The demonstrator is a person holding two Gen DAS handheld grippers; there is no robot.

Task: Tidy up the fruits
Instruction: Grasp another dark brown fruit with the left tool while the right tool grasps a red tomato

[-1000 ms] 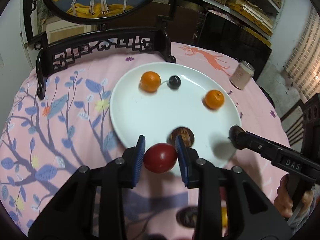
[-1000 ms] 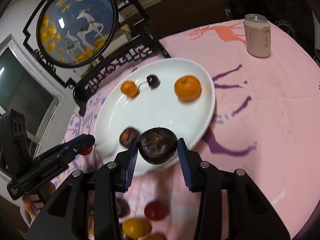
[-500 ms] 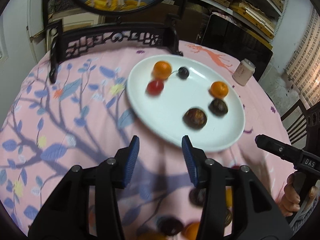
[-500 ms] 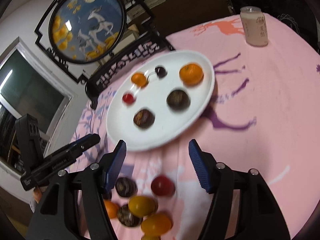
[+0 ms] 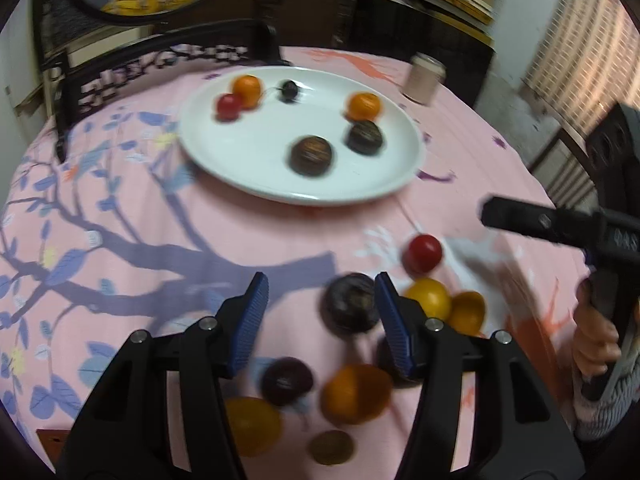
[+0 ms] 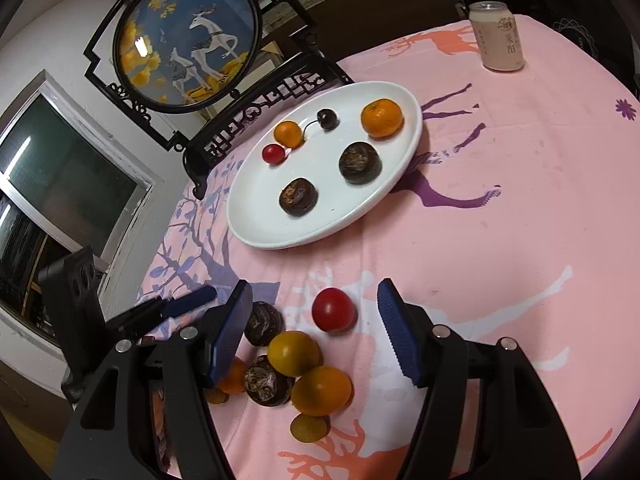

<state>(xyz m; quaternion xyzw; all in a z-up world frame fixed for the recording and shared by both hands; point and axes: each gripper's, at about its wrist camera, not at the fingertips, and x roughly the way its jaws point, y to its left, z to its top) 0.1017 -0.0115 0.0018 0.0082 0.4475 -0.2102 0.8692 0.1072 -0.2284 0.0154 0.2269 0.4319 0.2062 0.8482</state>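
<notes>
Approx. a third done, judging by the count. White plate (image 6: 320,232) holds six pcs: two oranges, one at the far edge beside a small red fruit (image 6: 273,153), the other (image 6: 381,117) at the right rim; a dark cherry (image 6: 328,118) between them; and two dark brown fruits (image 6: 360,162) nearer the plate's middle.

Still loose on the pink tabletop (image 6: 520,200), all on the near side of the plate: a red fruit (image 6: 333,309) closest to the plate, then a cluster w/ yellow-orange fruits (image 6: 294,353), dark brown ones and a flat brown pc at the near end. Roughly eight or nine left; some hidden by gripper bodies, can't count exactly.

Left gripper (image 5: 320,320): jaws opening, a dark fruit (image 5: 351,306) from the cluster sits just inside its right jaw, not pinched. Right gripper (image 6: 316,332): jaws parted wide, empty, hanging over the red fruit and the cluster's edge.

Next likely: each takes one pc from the cluster to the plate.
</notes>
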